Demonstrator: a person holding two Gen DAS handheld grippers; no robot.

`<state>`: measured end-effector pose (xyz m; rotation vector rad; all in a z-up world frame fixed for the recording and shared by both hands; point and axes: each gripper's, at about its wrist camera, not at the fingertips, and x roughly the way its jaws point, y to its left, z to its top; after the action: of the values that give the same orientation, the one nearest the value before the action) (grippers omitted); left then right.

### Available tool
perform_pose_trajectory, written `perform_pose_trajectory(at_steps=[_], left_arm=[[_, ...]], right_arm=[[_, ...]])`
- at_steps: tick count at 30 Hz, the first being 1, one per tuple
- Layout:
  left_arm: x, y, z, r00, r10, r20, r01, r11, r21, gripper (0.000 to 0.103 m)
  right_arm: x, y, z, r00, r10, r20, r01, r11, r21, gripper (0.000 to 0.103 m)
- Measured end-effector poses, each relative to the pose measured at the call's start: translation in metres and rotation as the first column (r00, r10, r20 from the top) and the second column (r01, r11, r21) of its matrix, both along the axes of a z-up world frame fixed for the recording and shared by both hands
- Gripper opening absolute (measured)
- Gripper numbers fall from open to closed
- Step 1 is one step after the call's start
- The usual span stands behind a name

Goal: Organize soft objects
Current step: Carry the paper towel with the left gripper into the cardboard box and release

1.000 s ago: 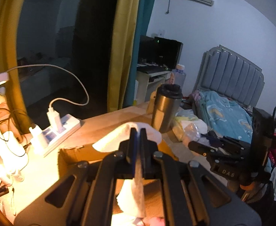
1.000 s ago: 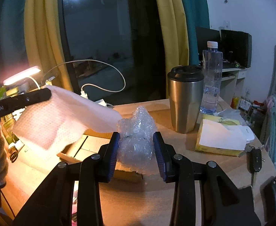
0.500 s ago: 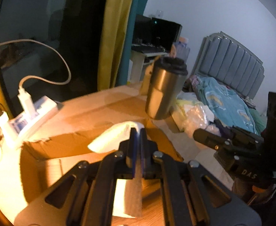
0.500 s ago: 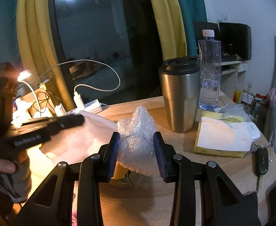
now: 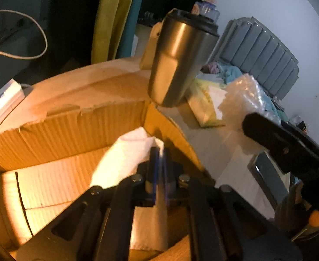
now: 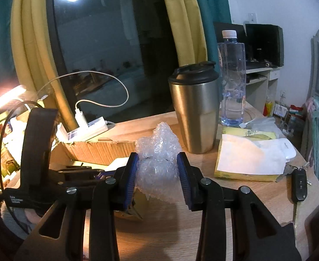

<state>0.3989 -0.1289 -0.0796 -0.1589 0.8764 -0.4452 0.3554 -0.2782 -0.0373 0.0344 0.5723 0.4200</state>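
left gripper (image 5: 158,152): jaws opening, tissue (image 5: 124,152) between them, probably slipping | shake it into box (image 5: 57,119) | right gripper (image 6: 158,169): clamped on bubble wrap (image 6: 157,150)

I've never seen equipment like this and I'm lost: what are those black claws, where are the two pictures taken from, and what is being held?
There is no robot. A person holds a hand-held gripper in each hand, a two-fingered clamp with a wide-angle camera looking along its fingers, so each picture is one clamp's own view.

In the left view, the left hand-held gripper is over an open cardboard box, with a white paper towel between its jaws, which are just starting to open.

In the right view, the right hand-held gripper squeezes a wad of bubble wrap.

On the wooden table stand a steel travel mug and a water bottle; a yellow tissue pack, a car key and a power strip lie there too.
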Motion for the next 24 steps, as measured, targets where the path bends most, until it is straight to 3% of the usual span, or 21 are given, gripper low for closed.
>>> perform_pose_trajectory(at_steps=[3,6,12,24], left_arm=[[-0.004,0.004,0.007,1.0,-0.005,0.012,0.005,1.0,-0.011,0.03],[-0.012,0.008,0.018,0.999,-0.006,0.038,0.007,1.0,-0.014,0.067],[-0.031,0.032,0.033,0.998,0.017,0.06,-0.013,0.998,-0.063,0.068],[-0.071,0.093,0.048,0.981,0.162,0.11,-0.159,0.987,-0.028,0.068]], right_arm=[[0.0,0.001,0.0,1.0,0.0,-0.001,0.0,1.0,-0.003,0.039],[0.0,0.003,0.001,1.0,0.002,-0.002,-0.002,1.0,-0.004,0.039],[-0.002,0.011,0.004,1.0,0.011,0.002,-0.011,1.0,-0.002,0.039],[0.0,0.06,0.001,0.993,0.117,-0.023,-0.118,0.992,-0.038,0.039]])
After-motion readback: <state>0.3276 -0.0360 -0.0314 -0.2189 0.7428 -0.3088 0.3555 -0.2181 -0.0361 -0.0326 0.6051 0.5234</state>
